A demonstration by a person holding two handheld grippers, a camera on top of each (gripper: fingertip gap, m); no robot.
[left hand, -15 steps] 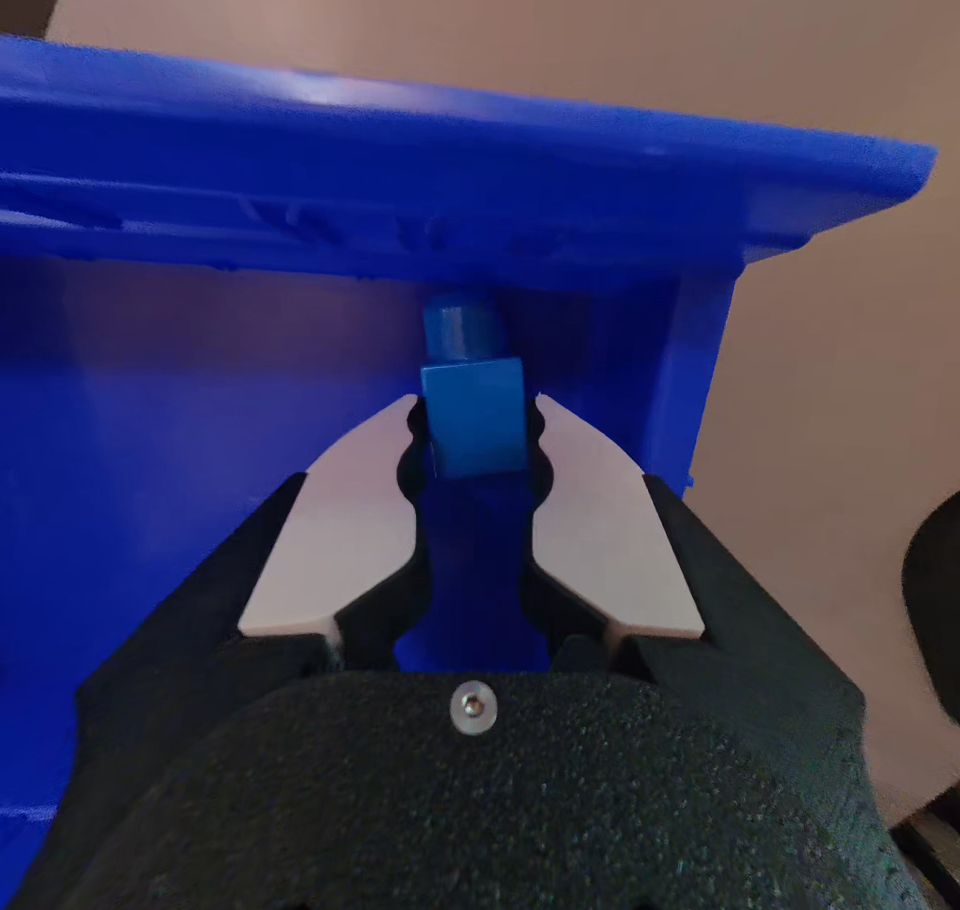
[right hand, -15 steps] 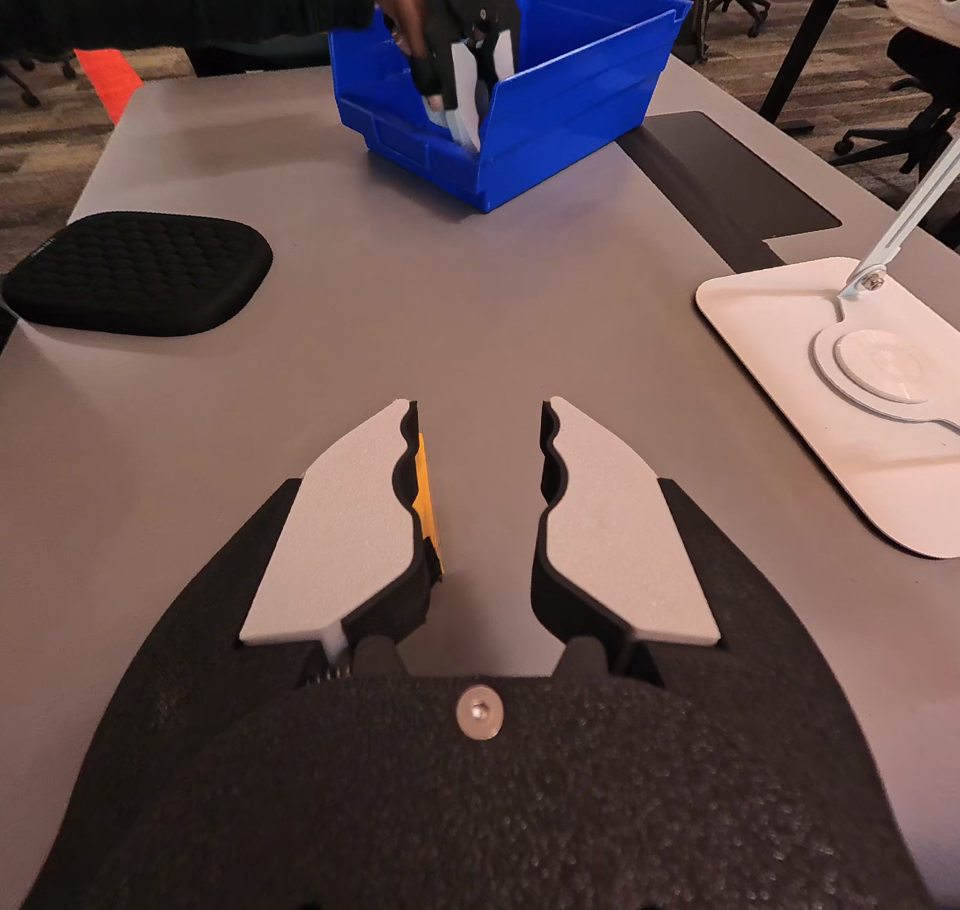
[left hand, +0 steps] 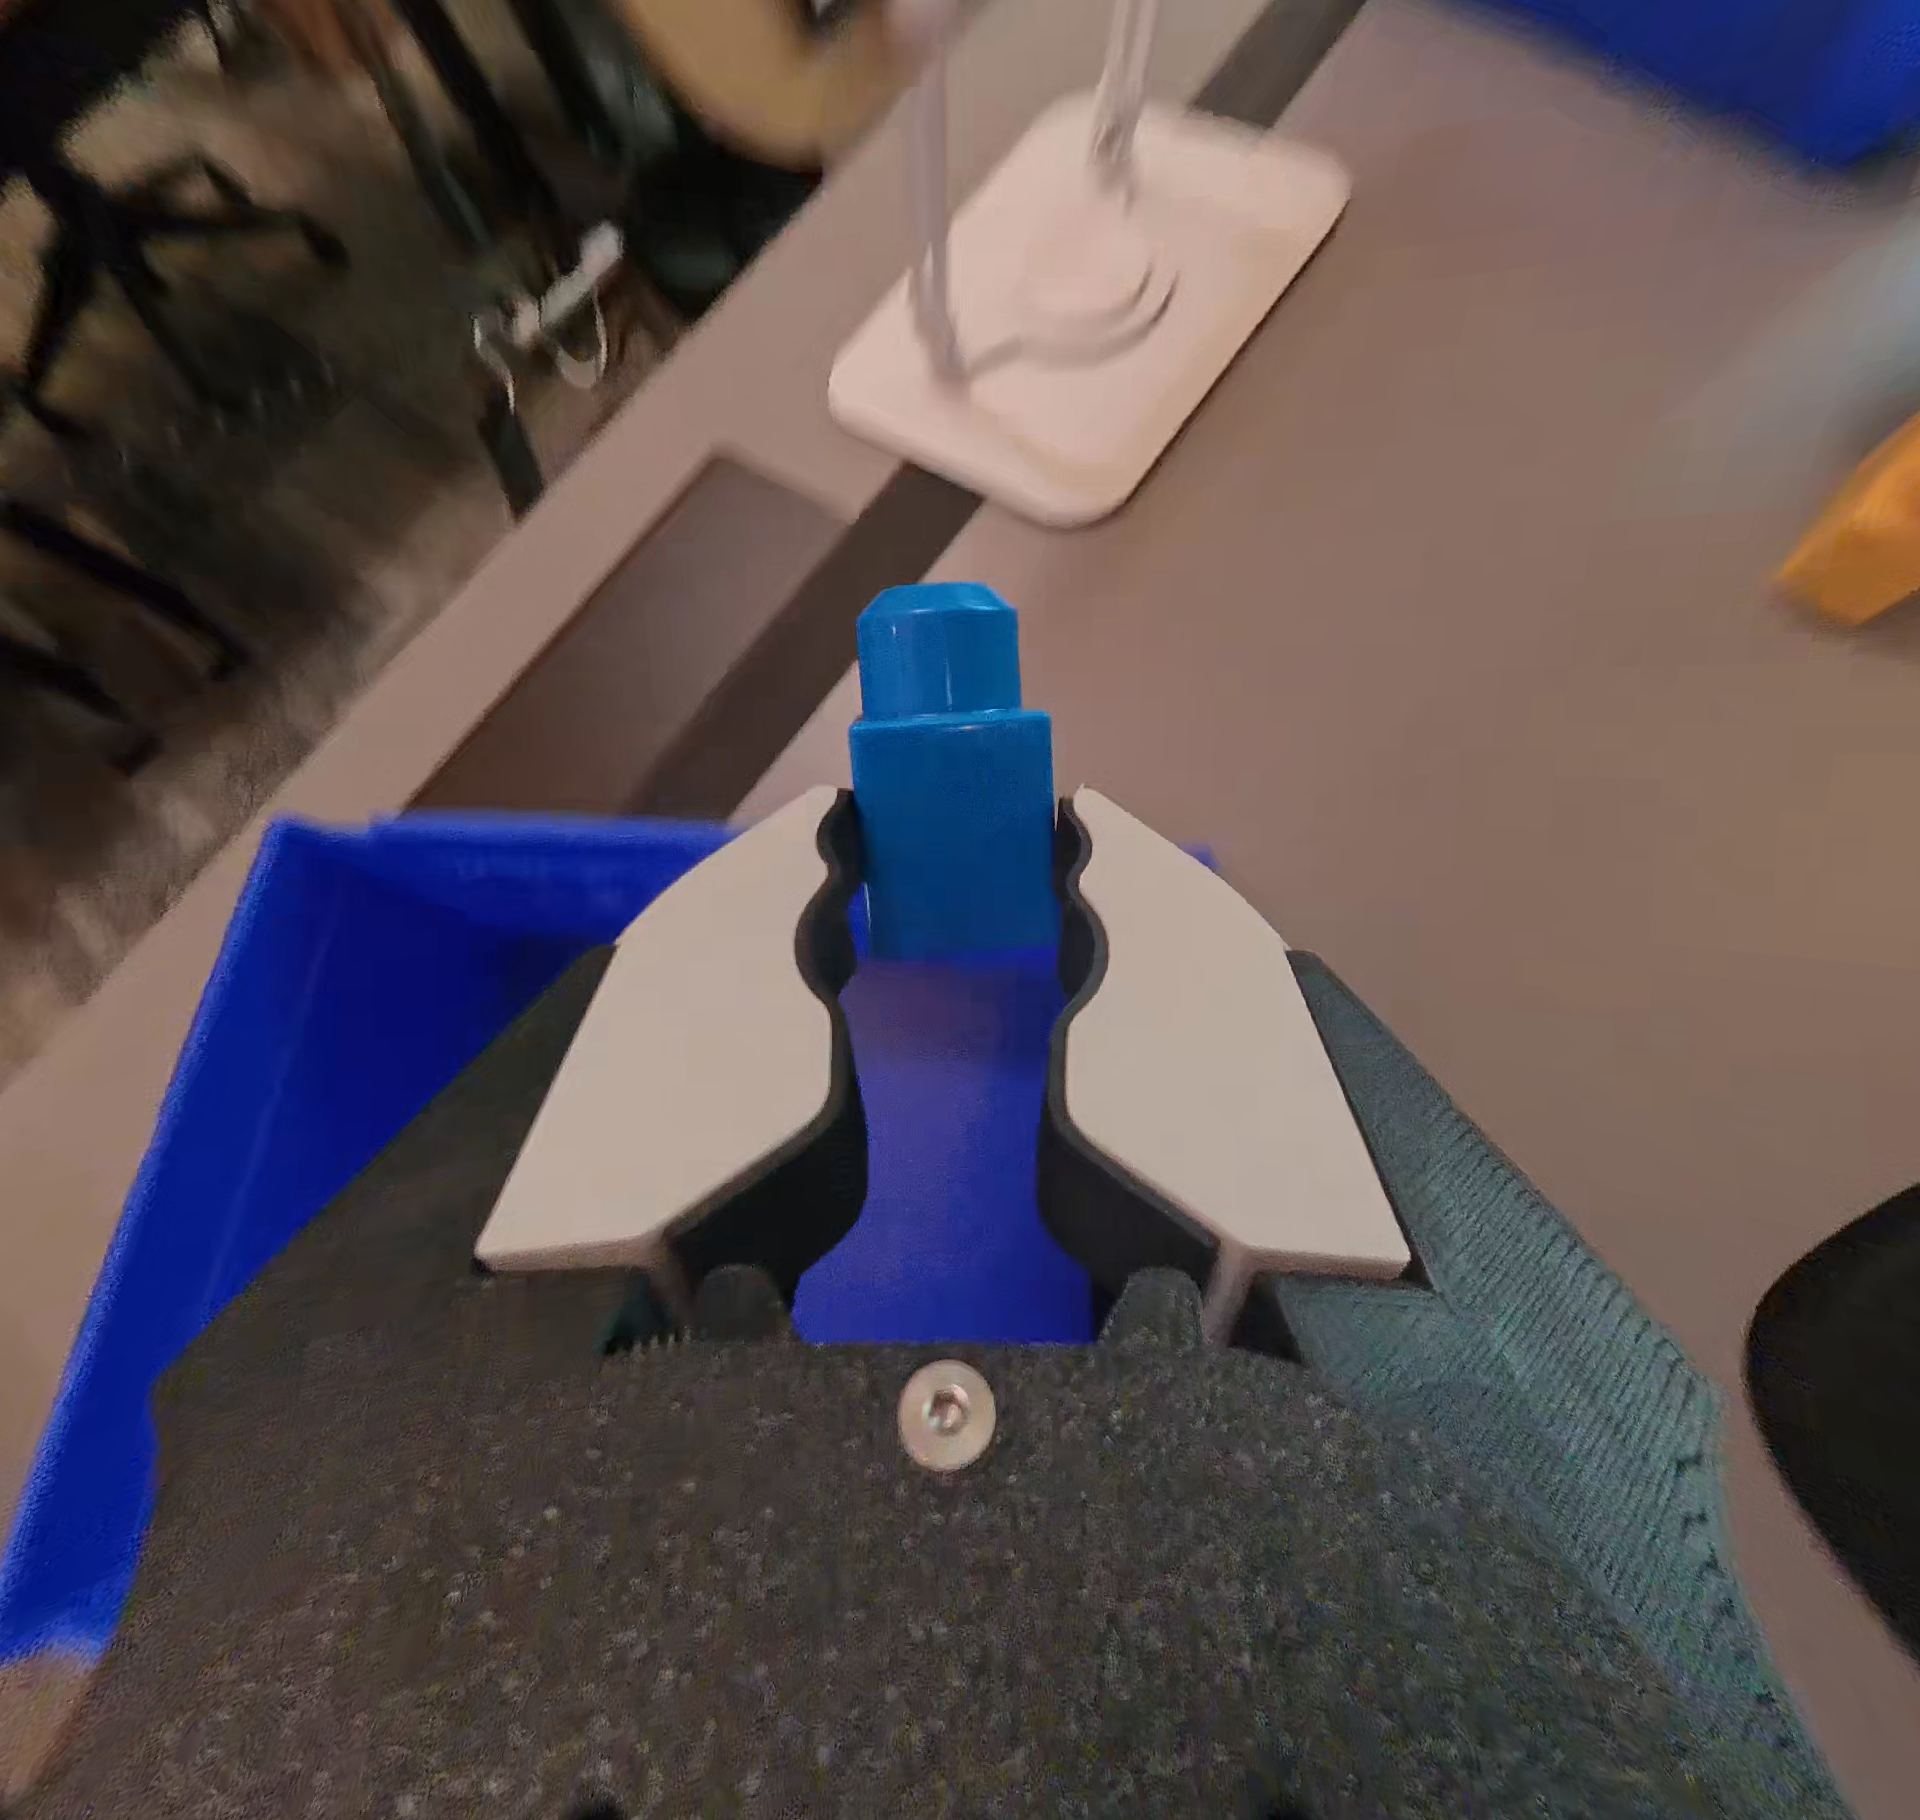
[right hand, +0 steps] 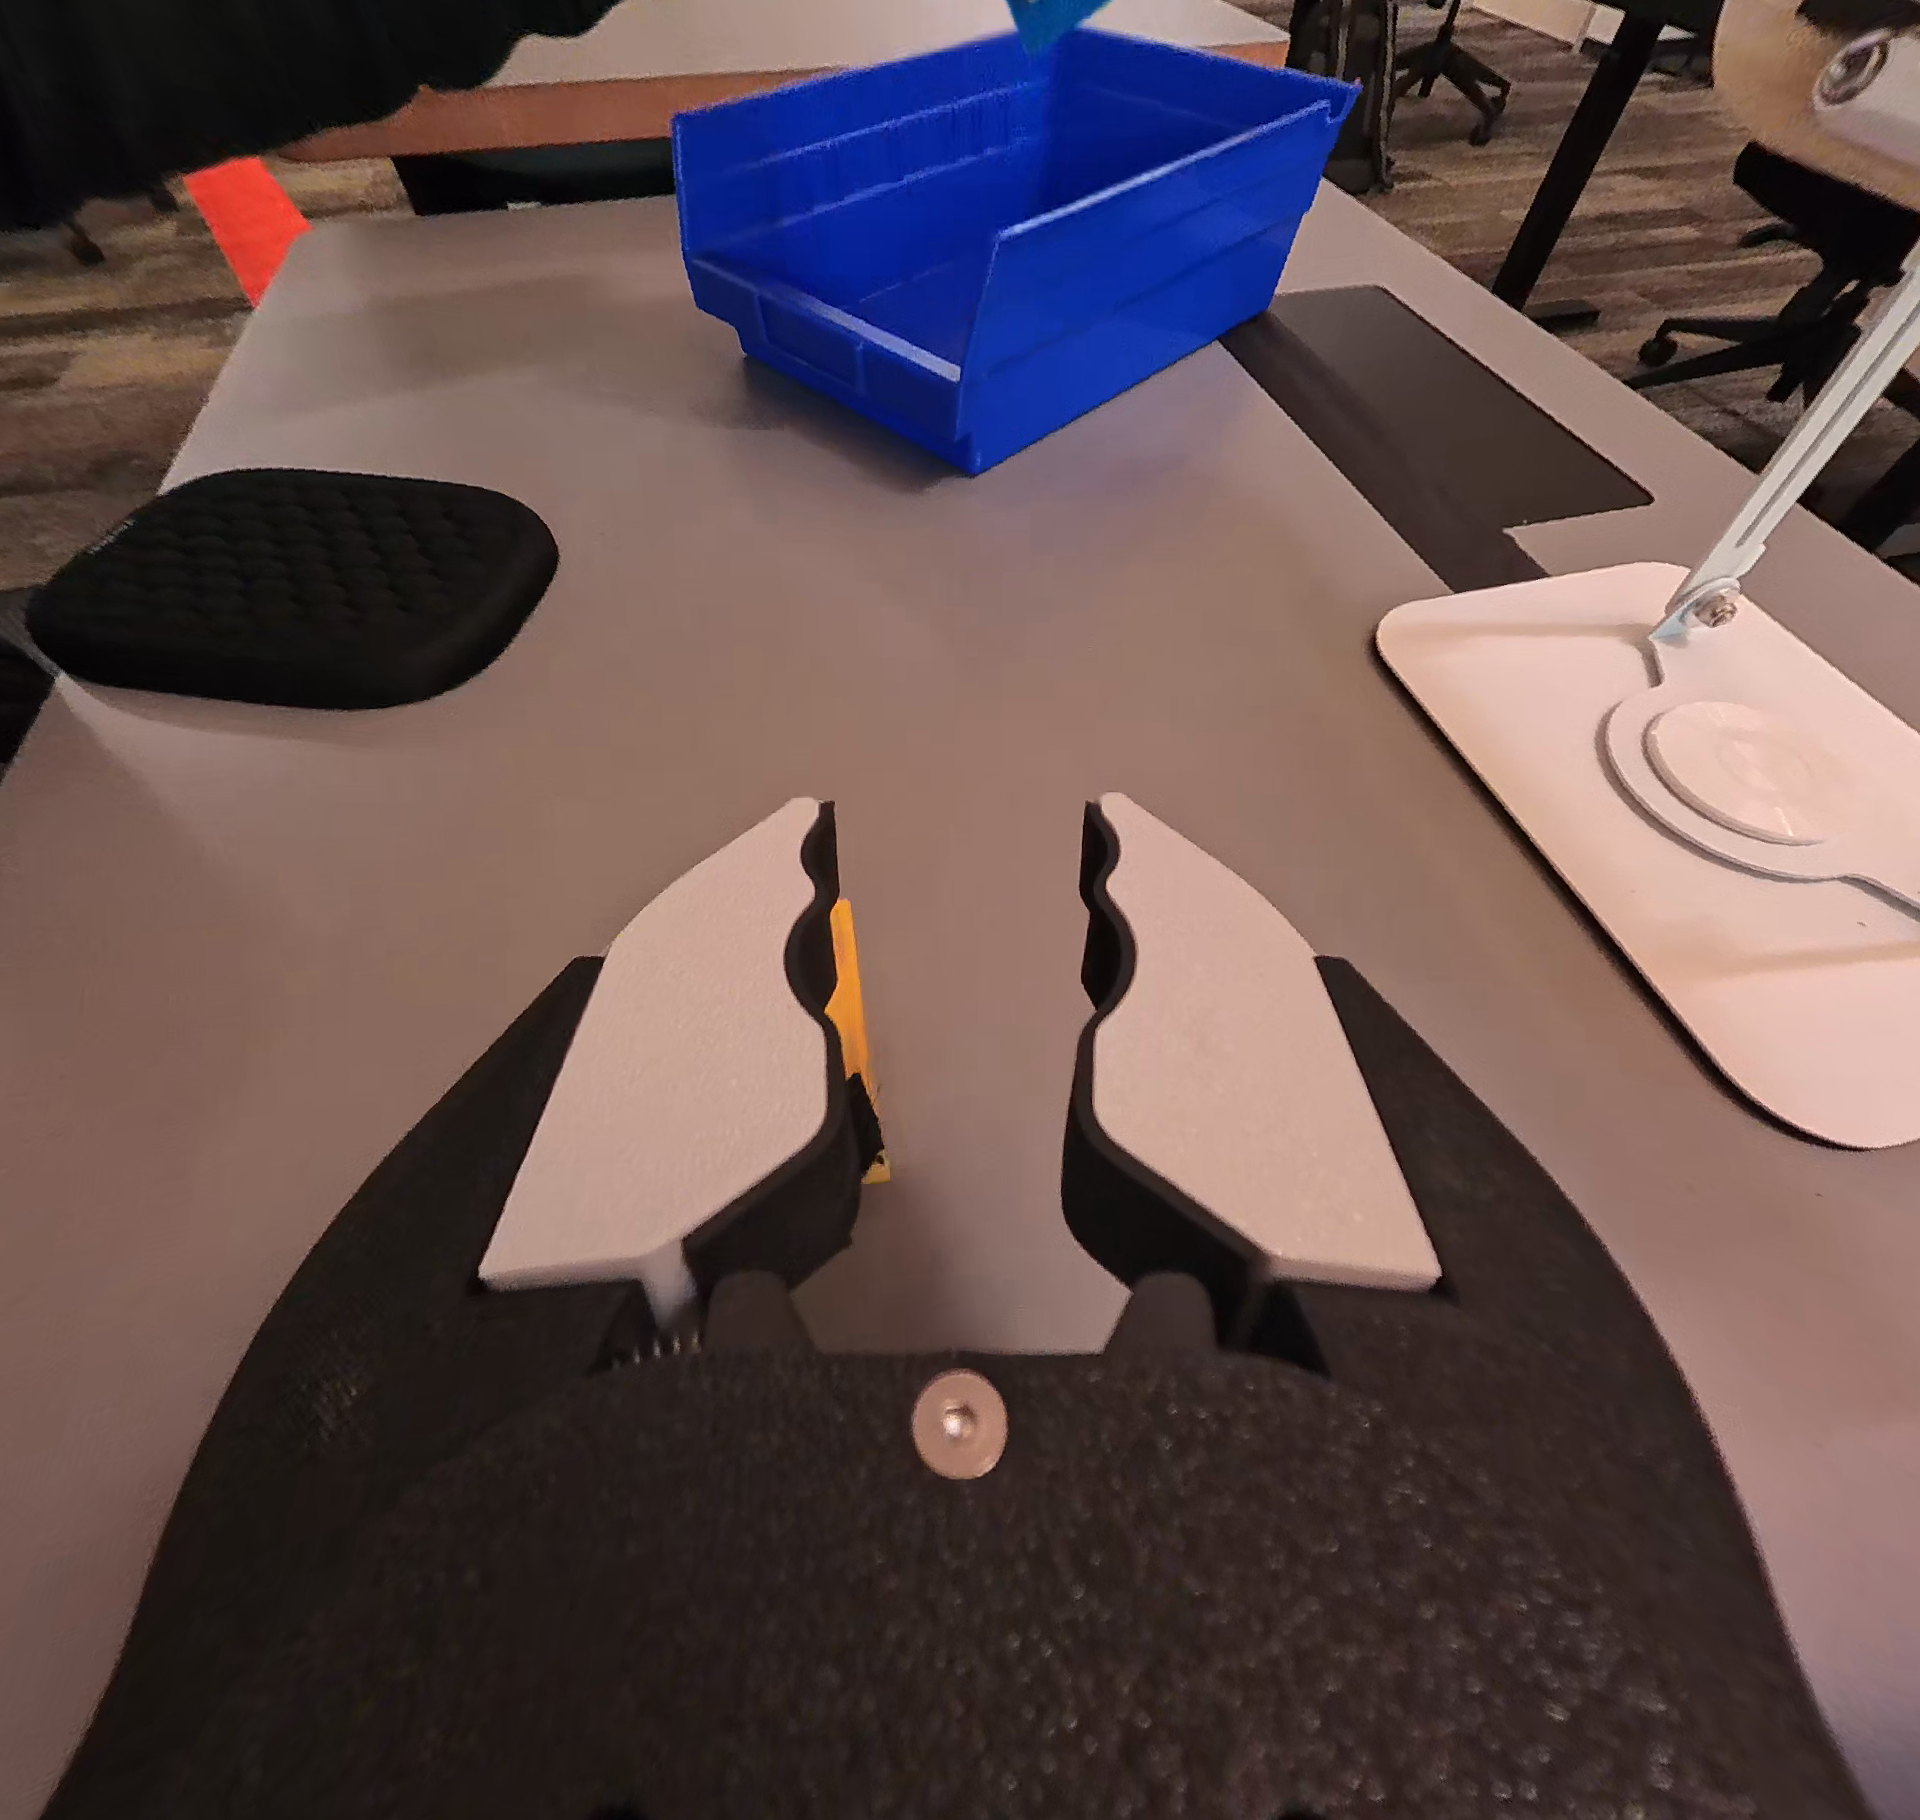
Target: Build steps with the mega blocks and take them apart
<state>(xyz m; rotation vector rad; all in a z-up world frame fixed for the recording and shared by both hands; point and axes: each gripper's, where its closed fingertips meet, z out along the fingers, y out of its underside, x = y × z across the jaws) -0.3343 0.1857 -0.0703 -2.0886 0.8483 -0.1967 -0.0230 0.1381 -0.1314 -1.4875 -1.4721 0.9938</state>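
1. The grey flat-topped table [right hand: 727, 648] carries everything else seen in the two views.
2. The white flat lamp base [right hand: 1662, 835] lies at the table's right edge, a thin white arm rising from it.
3. The open-fronted blue plastic bin [right hand: 997, 243] stands at the far middle of the table; no blocks can be seen inside it.
4. The black dimpled cushion pad [right hand: 291, 586] lies at the left, well apart from the bin.
5. The right gripper [right hand: 956, 809] hangs low over bare table, fingers spread wide and gripping nothing. A narrow yellow block [right hand: 850, 1012] shows against the inner face of its left finger; contact cannot be confirmed.
6. The left gripper [left hand: 956, 804] is above the bin, fingers clenched on either side of the blue single-stud plastic mega block [left hand: 951, 835], its stud pointing away from the camera.
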